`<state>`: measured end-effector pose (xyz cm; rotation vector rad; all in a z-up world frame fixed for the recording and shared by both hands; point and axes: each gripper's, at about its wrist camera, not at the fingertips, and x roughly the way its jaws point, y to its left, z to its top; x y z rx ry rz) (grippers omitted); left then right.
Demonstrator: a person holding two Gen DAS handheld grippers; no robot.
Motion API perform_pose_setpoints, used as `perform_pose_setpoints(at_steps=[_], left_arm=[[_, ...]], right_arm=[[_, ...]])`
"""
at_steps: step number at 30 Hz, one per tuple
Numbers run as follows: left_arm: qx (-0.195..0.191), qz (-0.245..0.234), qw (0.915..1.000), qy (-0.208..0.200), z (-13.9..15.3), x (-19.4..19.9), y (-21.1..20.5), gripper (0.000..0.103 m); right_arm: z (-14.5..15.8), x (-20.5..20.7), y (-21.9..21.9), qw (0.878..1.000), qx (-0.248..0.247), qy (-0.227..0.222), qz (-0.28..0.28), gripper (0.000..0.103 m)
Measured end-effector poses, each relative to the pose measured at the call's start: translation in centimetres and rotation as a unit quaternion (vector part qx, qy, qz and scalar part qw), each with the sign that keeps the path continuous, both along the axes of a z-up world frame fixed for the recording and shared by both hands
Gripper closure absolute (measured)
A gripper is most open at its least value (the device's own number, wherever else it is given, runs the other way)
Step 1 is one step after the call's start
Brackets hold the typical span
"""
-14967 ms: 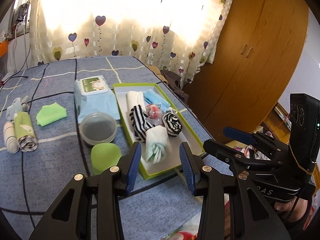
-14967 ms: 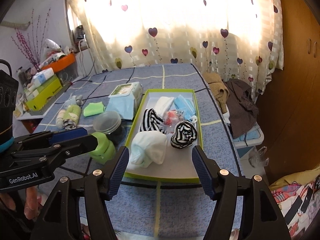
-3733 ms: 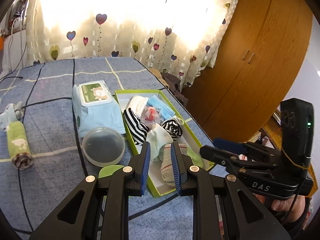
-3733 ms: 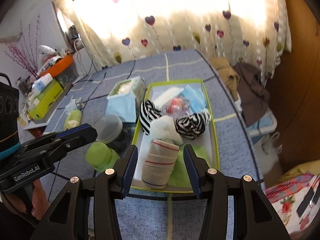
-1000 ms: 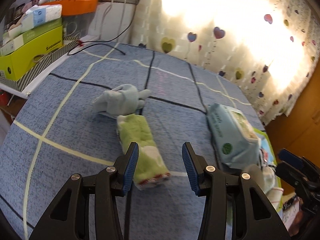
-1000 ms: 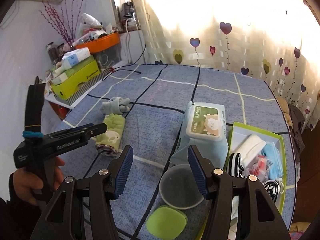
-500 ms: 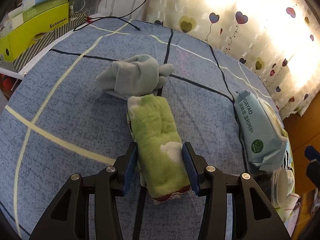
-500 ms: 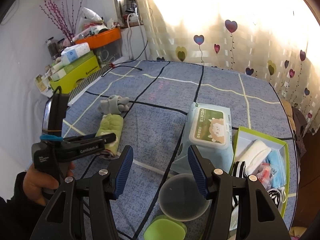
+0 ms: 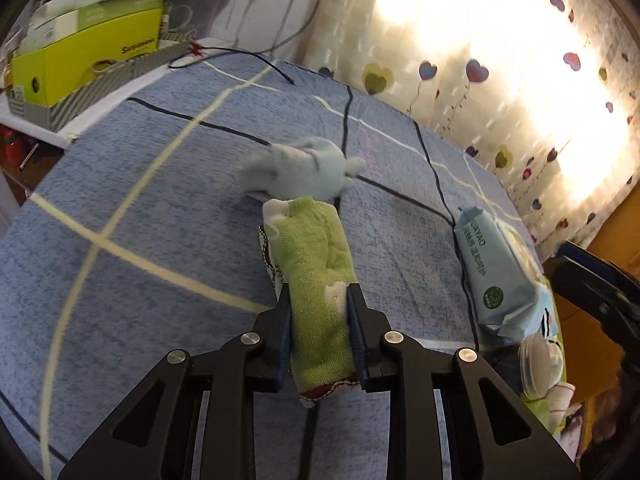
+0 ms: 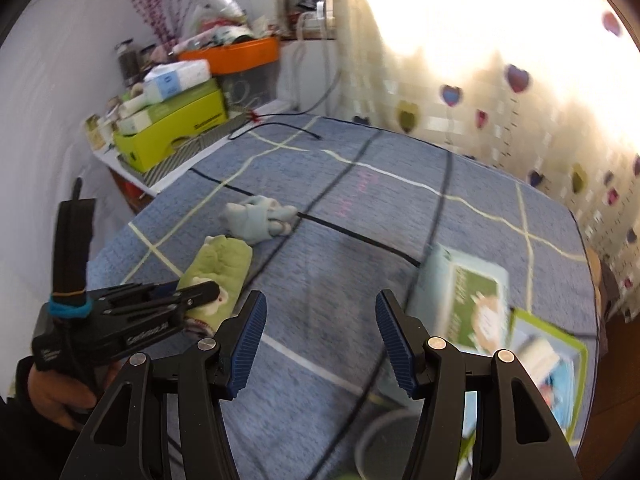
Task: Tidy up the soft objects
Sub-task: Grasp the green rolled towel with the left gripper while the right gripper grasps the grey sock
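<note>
Closing: left gripper (image 9: 318,300) jaws are drawing in on the green rolled cloth (image 9: 314,276), which a second ago lay between them ungripped; the pads now sit against both its sides.
Bed: blue checked cover (image 9: 160,216) carries everything; cloth lies on it near the left edge, lengthwise along the gripper's line.
Wipes pack (image 9: 492,276): well to the cloth's right, apart from it.
Green tray (image 10: 576,350): far right in the right wrist view, blurred, already holding rolled items; likely destination, well apart from the cloth.
Grey-blue soft toy (image 9: 300,170): just beyond the cloth's far end, touching or nearly so; cannot tell which.
Right gripper (image 10: 318,344): jaws spread, nothing between them, hovering above bare cover.
Change since half a second ago: cloth compressed at the near end, pinch forming.
Meaning: pick-up of this piece seems under way; lift and carry not yet done.
</note>
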<state>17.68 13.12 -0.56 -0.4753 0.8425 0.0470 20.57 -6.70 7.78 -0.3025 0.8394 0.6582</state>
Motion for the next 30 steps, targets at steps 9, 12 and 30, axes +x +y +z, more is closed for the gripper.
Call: perform_pose_setpoints(at_steps=[9,12,30], left_arm=[[-0.018,0.024,0.9994,-0.019,0.5,-1.9,4.2,0.077],[-0.022,0.030,0.9991,-0.021,0.3,-2.3,5.4,0.077],[-0.039,0.029,0.9987,-0.013,-0.8,-2.0,8.1,0.077]], right_arm=[[-1.8,3.5,8.1,0.996,-0.042,0.007,0.081,0.046],[-3.0,4.8,10.6,0.992,-0.063,0.011,0.107,0.046],[-9.4,8.8,18.1,0.972,-0.163,0.043,0.165,0.062]])
